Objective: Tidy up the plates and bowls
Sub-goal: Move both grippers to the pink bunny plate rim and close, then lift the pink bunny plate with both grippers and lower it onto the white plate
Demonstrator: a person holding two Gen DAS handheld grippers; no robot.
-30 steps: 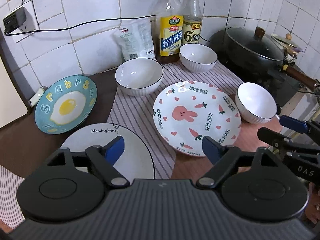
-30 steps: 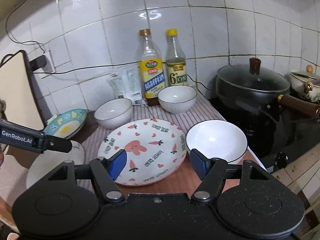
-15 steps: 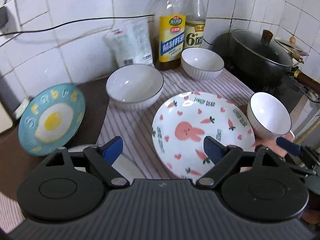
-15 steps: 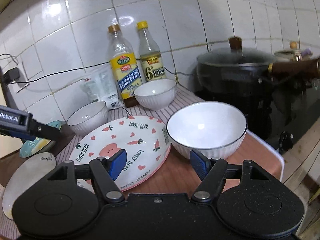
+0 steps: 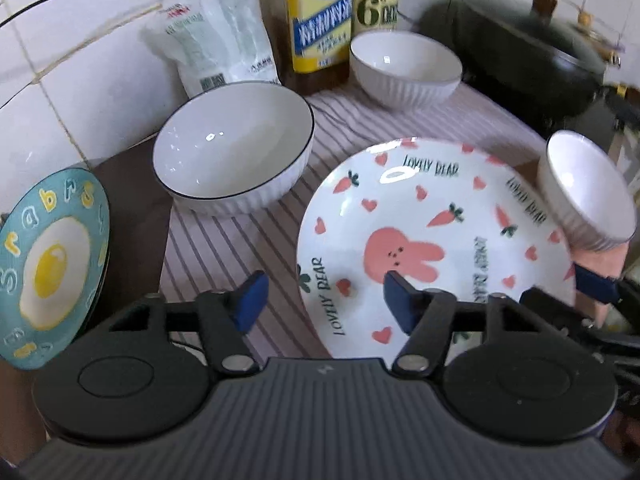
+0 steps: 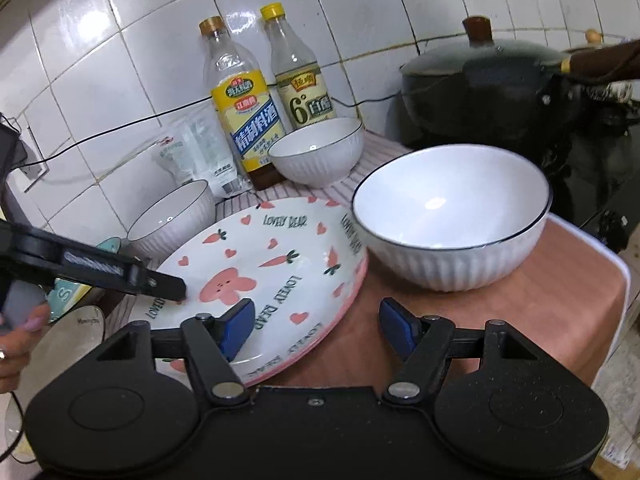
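Left tongs (image 5: 322, 302) astride bunny plate (image 5: 432, 216) rim

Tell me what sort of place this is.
Most likely a home kitchen counter: white tiled wall, two plastic condiment bottles with yellow labels, and a black lidded pot beside white ribbed bowls and a rabbit-print ceramic plate.

Upright plates (image 5: 436, 216), bowls (image 5: 234, 146) on counter
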